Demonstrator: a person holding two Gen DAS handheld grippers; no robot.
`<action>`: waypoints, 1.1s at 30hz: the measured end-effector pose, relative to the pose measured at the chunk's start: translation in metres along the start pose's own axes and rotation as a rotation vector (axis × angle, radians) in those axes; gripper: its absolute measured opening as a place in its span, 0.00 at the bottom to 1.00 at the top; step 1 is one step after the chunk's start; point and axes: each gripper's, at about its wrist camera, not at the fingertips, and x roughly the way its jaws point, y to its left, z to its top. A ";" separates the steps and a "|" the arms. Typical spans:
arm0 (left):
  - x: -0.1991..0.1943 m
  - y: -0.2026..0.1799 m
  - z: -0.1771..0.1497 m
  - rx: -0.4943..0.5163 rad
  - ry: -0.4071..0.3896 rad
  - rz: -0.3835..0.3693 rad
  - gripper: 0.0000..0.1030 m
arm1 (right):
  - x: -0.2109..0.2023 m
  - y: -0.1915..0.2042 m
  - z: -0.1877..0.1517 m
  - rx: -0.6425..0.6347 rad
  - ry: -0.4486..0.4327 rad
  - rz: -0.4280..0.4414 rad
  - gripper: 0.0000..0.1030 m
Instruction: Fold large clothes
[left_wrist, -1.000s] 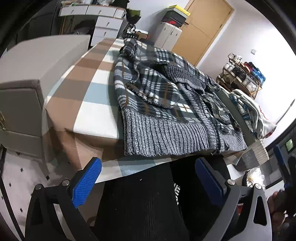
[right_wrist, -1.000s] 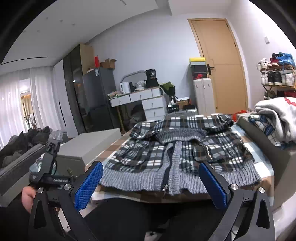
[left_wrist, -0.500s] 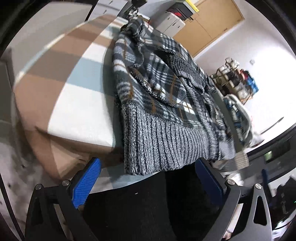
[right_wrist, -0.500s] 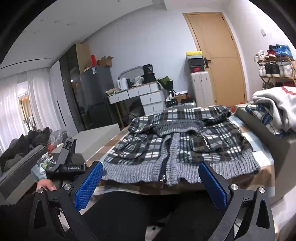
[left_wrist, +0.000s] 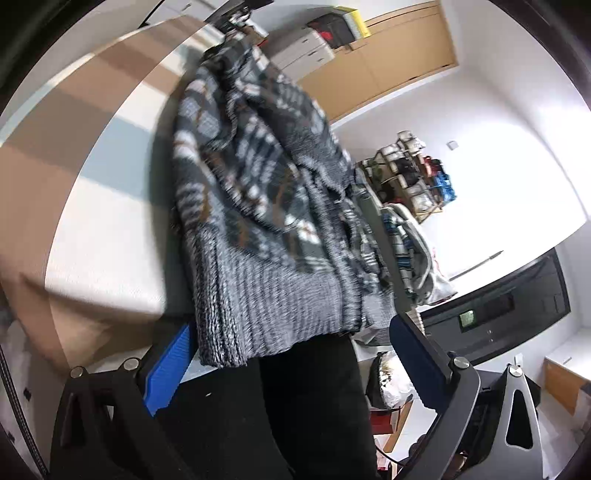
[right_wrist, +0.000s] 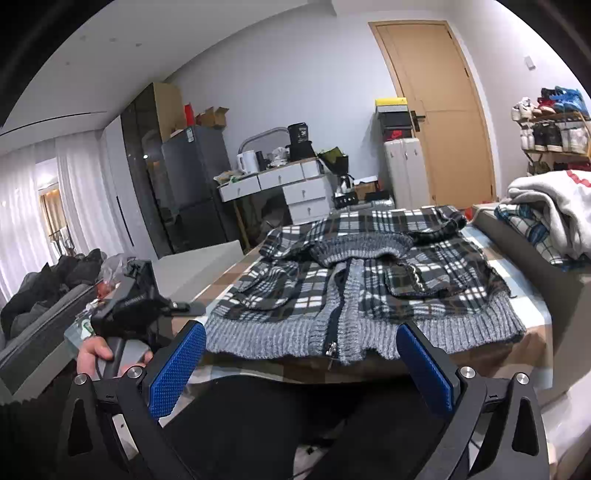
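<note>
Against the frames a second earlier, the left gripper (left_wrist: 291, 358) has closed in on the near left corner of the garment: the ribbed hem, formerly well ahead of its blue pads, now fills the space just beyond them, and the left wrist view is blurred by motion. Its jaws stand wide with nothing between them. The right gripper (right_wrist: 301, 363) has shifted only slightly; the garment's position in its view is nearly unchanged. Its jaws are likewise wide and grip nothing.

The grey, black and white plaid fleece cardigan with grey ribbed knit trim (right_wrist: 364, 284) lies face up on the low table covered in a brown, white and pale blue checked cloth (right_wrist: 532, 314). Its zip front is closed, the ribbed hem (right_wrist: 369, 334) runs along the near table edge, and the knit collar sits at the far end. Both sleeves appear folded in over the chest, though the exact lie is hard to make out. In the left wrist view the hem corner (left_wrist: 236, 339) overhangs the table edge, just beyond the left blue pad (left_wrist: 168, 373).

To the right, a heap of grey, white and blue checked clothes (right_wrist: 550, 221) rests on a grey upholstered surface (right_wrist: 524, 258). The person's left hand (right_wrist: 98, 356) is seen holding the left gripper's handle at the near left.
</note>
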 end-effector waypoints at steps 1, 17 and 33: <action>0.001 -0.001 0.003 0.004 -0.006 -0.010 0.96 | 0.000 0.000 0.000 0.001 0.001 0.001 1.00; 0.025 -0.013 0.017 0.075 0.016 0.001 0.96 | 0.002 -0.014 -0.001 0.043 0.023 -0.029 1.00; 0.037 -0.016 0.009 0.126 0.001 0.136 0.87 | -0.019 -0.150 -0.007 0.567 0.037 -0.116 1.00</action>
